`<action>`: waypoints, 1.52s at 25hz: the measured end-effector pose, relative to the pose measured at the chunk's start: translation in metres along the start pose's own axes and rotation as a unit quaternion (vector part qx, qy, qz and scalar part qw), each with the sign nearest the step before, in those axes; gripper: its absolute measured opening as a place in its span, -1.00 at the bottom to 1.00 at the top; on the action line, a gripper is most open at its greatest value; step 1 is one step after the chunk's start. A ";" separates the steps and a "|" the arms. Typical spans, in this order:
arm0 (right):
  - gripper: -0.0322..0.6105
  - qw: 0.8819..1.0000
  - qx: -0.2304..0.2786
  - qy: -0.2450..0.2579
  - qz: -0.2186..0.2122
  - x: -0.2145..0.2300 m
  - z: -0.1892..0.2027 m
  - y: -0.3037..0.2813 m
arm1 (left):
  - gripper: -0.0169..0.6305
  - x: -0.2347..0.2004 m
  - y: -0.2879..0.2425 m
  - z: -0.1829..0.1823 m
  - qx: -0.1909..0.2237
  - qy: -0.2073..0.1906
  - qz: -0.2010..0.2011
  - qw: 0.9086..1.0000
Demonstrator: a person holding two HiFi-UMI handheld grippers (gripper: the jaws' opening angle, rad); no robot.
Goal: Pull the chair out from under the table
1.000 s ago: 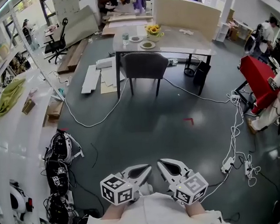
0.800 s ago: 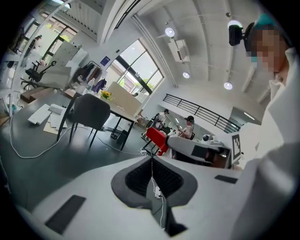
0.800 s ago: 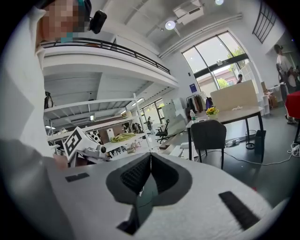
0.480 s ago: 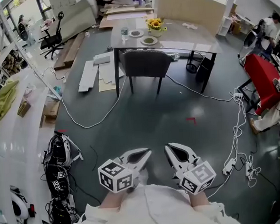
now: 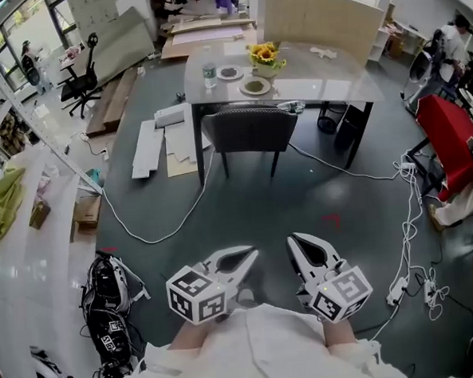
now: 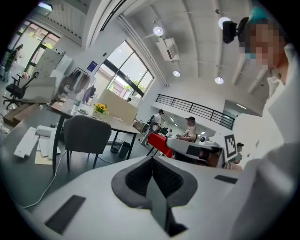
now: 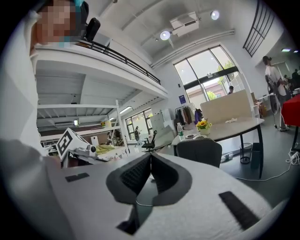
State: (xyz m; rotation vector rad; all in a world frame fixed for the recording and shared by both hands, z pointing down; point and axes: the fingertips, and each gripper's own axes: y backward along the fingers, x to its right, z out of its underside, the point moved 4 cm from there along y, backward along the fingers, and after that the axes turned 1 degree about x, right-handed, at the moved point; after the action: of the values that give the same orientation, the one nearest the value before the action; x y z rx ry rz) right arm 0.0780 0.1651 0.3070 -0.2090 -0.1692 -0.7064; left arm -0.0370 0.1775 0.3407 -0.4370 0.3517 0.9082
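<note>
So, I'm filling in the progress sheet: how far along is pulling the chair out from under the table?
Done: nothing yet; the chair sits tucked in at the table. In hand: the left gripper and right gripper, jaws shut and empty, are held low, with bare floor between them and the chair. Left: reach the chair, grip it and pull it out.

The chair (image 5: 251,131) stood pushed under the table (image 5: 322,87). Left tongs (image 5: 252,254) and right tongs (image 5: 293,241) were closed, well apart from it.
</note>
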 end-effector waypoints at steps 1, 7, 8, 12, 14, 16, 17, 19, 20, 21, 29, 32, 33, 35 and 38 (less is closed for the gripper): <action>-0.89 1.000 0.003 -0.002 0.000 0.002 -0.003 -0.008 | -0.91 -0.006 -0.001 -0.006 0.001 0.000 0.003 1.000; -0.89 1.000 -0.014 -0.013 -0.006 0.010 0.003 -0.042 | -0.91 -0.032 -0.014 -0.012 -0.012 0.003 0.013 1.000; -0.89 1.000 -0.016 -0.015 -0.004 0.014 0.004 -0.046 | -0.91 -0.038 -0.017 -0.011 -0.014 0.008 0.015 1.000; -0.89 0.999 -0.021 -0.025 0.001 0.032 0.008 -0.068 | -0.91 -0.062 -0.029 -0.017 -0.016 0.019 0.020 0.999; -0.89 0.999 -0.022 -0.030 -0.002 0.043 0.008 -0.081 | -0.91 -0.072 -0.036 -0.024 -0.007 0.020 0.021 1.000; -0.89 0.999 -0.021 -0.033 -0.004 0.056 0.004 -0.095 | -0.91 -0.085 -0.046 -0.032 -0.005 0.021 0.016 1.000; -0.89 0.999 -0.019 -0.034 -0.004 0.063 0.001 -0.102 | -0.91 -0.093 -0.053 -0.036 -0.007 0.020 0.011 1.000; -0.89 0.999 -0.017 -0.032 -0.005 0.077 -0.008 -0.116 | -0.91 -0.108 -0.067 -0.045 -0.015 0.016 -0.001 1.000; -0.89 0.999 -0.018 -0.028 -0.006 0.085 -0.012 -0.122 | -0.91 -0.115 -0.074 -0.051 -0.015 0.014 -0.003 1.000; -0.89 0.999 -0.021 -0.024 -0.006 0.093 -0.015 -0.128 | -0.91 -0.121 -0.082 -0.057 -0.012 0.014 -0.003 1.000; -0.89 0.999 -0.037 -0.026 -0.002 0.175 -0.044 -0.187 | -0.91 -0.175 -0.145 -0.109 0.000 0.012 -0.007 1.000; -0.89 0.999 -0.044 -0.018 -0.011 0.198 -0.053 -0.207 | -0.91 -0.196 -0.168 -0.129 0.006 0.015 -0.016 1.000; -0.89 0.999 -0.046 -0.017 -0.013 0.206 -0.055 -0.214 | -0.91 -0.201 -0.176 -0.134 0.005 0.014 -0.018 1.000; -0.89 0.998 -0.049 -0.018 -0.018 0.225 -0.060 -0.228 | -0.91 -0.211 -0.192 -0.144 0.001 0.012 -0.020 1.000; -0.89 0.998 -0.054 -0.016 -0.030 0.248 -0.067 -0.251 | -0.91 -0.225 -0.214 -0.158 0.002 0.009 -0.022 1.000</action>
State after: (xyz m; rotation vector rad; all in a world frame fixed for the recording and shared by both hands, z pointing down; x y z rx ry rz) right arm 0.1044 -0.1926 0.3307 -0.3203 -0.1690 -0.7722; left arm -0.0081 -0.1692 0.3563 -0.4485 0.3580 0.8607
